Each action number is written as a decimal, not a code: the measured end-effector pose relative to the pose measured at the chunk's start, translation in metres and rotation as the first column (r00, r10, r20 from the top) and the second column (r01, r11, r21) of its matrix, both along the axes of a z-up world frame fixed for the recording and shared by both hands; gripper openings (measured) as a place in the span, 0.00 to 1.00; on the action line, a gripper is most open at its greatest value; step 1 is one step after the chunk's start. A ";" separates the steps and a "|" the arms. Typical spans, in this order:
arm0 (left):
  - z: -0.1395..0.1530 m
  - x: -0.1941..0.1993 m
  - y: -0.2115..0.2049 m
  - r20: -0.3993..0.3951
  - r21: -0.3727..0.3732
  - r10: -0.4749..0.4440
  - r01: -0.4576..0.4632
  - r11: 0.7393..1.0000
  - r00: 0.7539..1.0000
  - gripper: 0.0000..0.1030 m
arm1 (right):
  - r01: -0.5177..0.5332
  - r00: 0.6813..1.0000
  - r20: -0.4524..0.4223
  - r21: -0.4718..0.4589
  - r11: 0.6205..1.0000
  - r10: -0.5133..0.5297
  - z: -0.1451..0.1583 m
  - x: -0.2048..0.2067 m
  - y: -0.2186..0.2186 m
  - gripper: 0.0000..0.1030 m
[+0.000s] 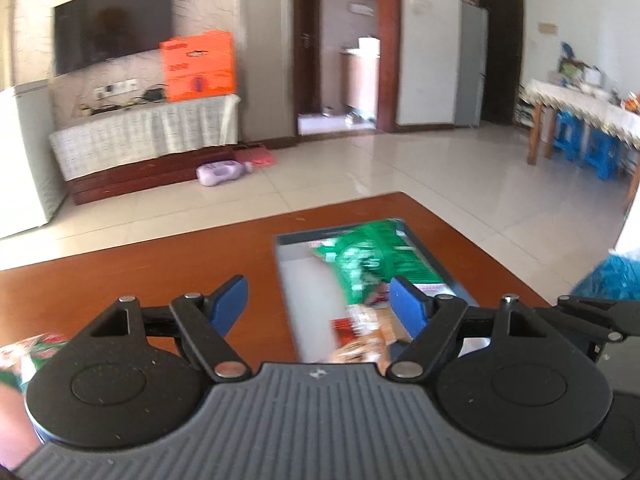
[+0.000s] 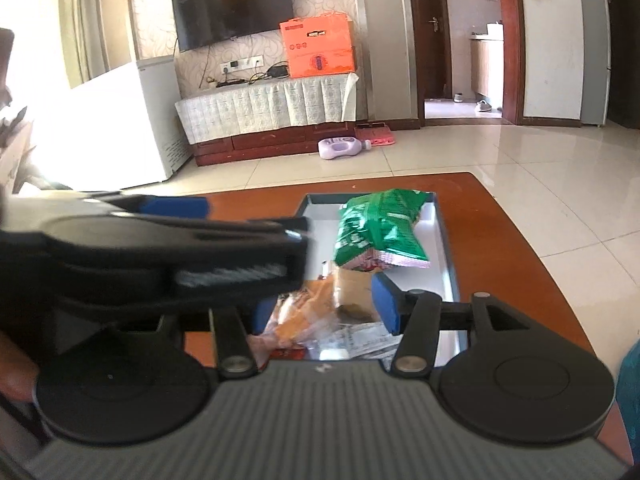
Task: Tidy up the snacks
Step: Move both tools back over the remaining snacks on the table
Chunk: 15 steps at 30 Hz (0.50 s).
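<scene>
Left gripper [image 1: 319, 304]: lower centre of the left wrist view, pointing forward and somewhat down over the table [image 1: 160, 264]. Jaws wide apart, nothing between the two blue pads [image 1: 228, 300]; bare wood and the tray's near left corner show in the gap. In the right wrist view the same tool crosses the left half of the frame as a blurred black body [image 2: 160, 248], above the tray's left edge.

Right gripper [image 2: 324, 308]: lower centre of its own view, tilted down over the tray's near end. Jaws parted; one blue pad [image 2: 386, 304] is clear, the other largely hidden behind the left gripper. Wrappers lie in the gap, and the pads do not seem to press on them, though the hidden side leaves some doubt.

Tray [image 2: 444, 236]: one, grey-rimmed, rectangular, lying lengthwise away from the cameras on the table, centre frame.

Snacks in tray: one green bag [image 2: 380, 228] at the far end, leaning over the far rim; a near-end heap of orange and clear packets [image 2: 304, 320], number not countable.

Snacks off tray: one red-and-green packet [image 1: 36, 350] at the left edge of the left view.

Beyond, upper frame: one purple bottle [image 2: 344, 148] on the floor, one orange box [image 2: 318, 48], one television [image 2: 232, 8].
</scene>
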State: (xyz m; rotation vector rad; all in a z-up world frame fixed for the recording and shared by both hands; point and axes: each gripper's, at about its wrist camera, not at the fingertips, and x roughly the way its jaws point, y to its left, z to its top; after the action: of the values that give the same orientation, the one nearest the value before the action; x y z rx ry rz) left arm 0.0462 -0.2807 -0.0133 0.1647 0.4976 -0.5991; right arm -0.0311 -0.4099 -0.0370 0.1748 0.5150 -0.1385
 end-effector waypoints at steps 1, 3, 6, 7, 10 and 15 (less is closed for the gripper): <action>0.001 0.000 0.011 0.003 -0.006 0.018 -0.018 1.000 1.000 0.79 | -0.004 1.000 -0.003 -0.003 1.000 0.004 0.000 0.002 0.003 0.53; -0.001 0.002 0.036 0.005 -0.014 0.051 -0.051 0.999 0.999 0.79 | -0.010 1.000 -0.004 -0.007 1.000 0.010 0.000 0.005 0.009 0.53; -0.005 0.006 0.074 0.006 -0.012 0.091 -0.091 0.996 0.996 0.79 | -0.026 1.000 0.001 -0.007 1.000 0.026 0.000 0.008 0.018 0.53; -0.007 0.007 0.087 0.001 -0.010 0.096 -0.096 0.995 0.995 0.79 | -0.035 0.999 0.004 -0.011 0.999 0.035 0.000 0.011 0.023 0.53; -0.018 0.013 0.119 -0.010 0.008 0.123 -0.123 0.992 0.992 0.78 | -0.077 0.997 0.032 -0.004 0.997 0.077 0.001 0.015 0.037 0.53; -0.041 0.025 0.159 -0.052 0.015 0.116 -0.115 0.993 0.992 0.78 | -0.186 0.982 -0.003 -0.064 0.980 0.186 -0.008 0.031 0.071 0.53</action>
State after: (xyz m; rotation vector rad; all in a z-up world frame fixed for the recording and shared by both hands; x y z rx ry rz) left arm 0.0713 -0.1216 -0.0538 0.1313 0.5581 -0.4885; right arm 0.0001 -0.3390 -0.0446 0.0638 0.5203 0.0281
